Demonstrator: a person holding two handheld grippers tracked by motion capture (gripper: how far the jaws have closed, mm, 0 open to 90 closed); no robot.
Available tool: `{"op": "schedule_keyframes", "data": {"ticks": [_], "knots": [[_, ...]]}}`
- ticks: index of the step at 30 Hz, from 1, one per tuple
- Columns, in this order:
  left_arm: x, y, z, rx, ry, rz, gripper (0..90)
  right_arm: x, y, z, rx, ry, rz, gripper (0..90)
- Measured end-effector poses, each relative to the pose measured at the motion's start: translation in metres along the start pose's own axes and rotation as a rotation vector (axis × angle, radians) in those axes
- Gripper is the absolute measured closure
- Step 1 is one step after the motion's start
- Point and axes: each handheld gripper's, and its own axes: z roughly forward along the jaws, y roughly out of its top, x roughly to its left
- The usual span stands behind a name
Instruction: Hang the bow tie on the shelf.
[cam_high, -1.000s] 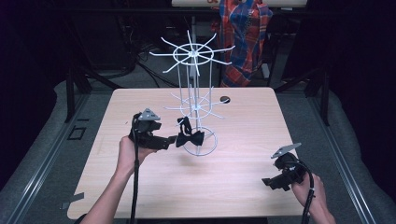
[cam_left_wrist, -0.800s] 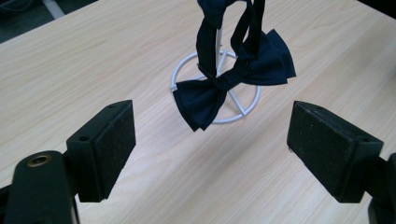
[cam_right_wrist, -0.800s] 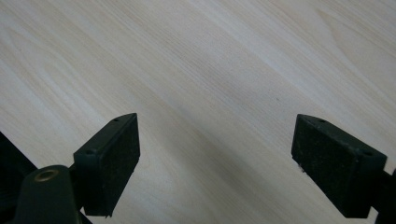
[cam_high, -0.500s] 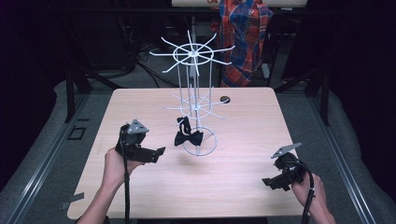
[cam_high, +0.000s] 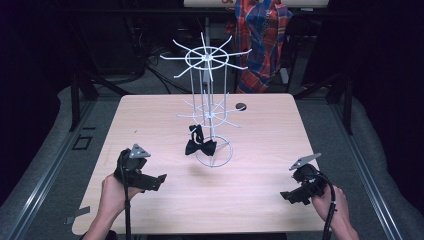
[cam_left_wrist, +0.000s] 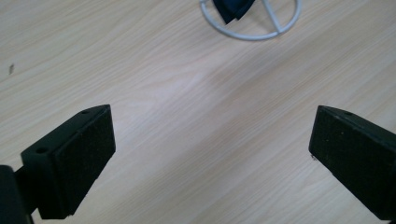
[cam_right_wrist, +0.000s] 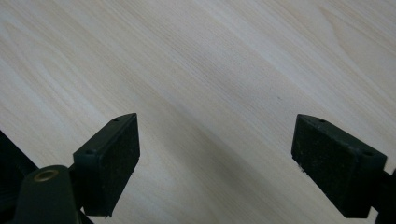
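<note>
A white wire rack (cam_high: 206, 55) with two tiers of hooks stands mid-table on a round base ring (cam_high: 214, 152). A black bow tie (cam_high: 200, 146) hangs from a lower hook, just above the ring. My left gripper (cam_high: 159, 181) is at the front left, well apart from the bow tie. Its jaws have just been opening and stand wide with nothing between them. The left gripper view shows the left gripper (cam_left_wrist: 212, 149) over bare wood, with the ring (cam_left_wrist: 243, 35) and bow tie (cam_left_wrist: 232, 8) far ahead. My right gripper (cam_high: 292, 196) rests open at the front right, and in its own view the right gripper (cam_right_wrist: 215, 154) holds nothing.
The light wooden table (cam_high: 280, 130) has a small dark round spot (cam_high: 241, 106) near its far edge. A plaid cloth (cam_high: 262, 35) hangs behind the table. Dark frames and grey flooring surround the table's sides.
My left gripper has drawn back from the bow tie toward the front left and lower, with its jaws wider. The bow tie stays hanging on the rack. The right gripper has kept still.
</note>
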Motion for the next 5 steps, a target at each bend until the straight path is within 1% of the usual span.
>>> {"op": "schedule_keyframes", "data": {"ticks": [1,2,3,4,5], "knots": [[0.0007,-0.0033,0.0009,0.0,-0.008,-0.012,0.4,0.0002,0.0002,0.0002,0.004,0.005,-0.003,15.3],[0.0011,-0.006,0.002,0.002,-0.014,-0.019,0.4,0.0006,0.0004,0.0004,0.01,-0.001,-0.01,15.3],[0.001,-0.0082,0.0036,0.005,-0.015,-0.02,0.4,0.0014,0.0003,0.0015,0.001,-0.004,-0.015,15.3],[0.0008,-0.0097,0.0055,0.011,-0.012,-0.021,0.4,0.0018,0.001,0.0017,0.009,0.001,-0.018,15.3],[0.0015,-0.0105,0.007,0.021,-0.024,-0.025,0.4,0.0017,0.0016,0.0015,0.022,-0.007,-0.029,15.3]]}}
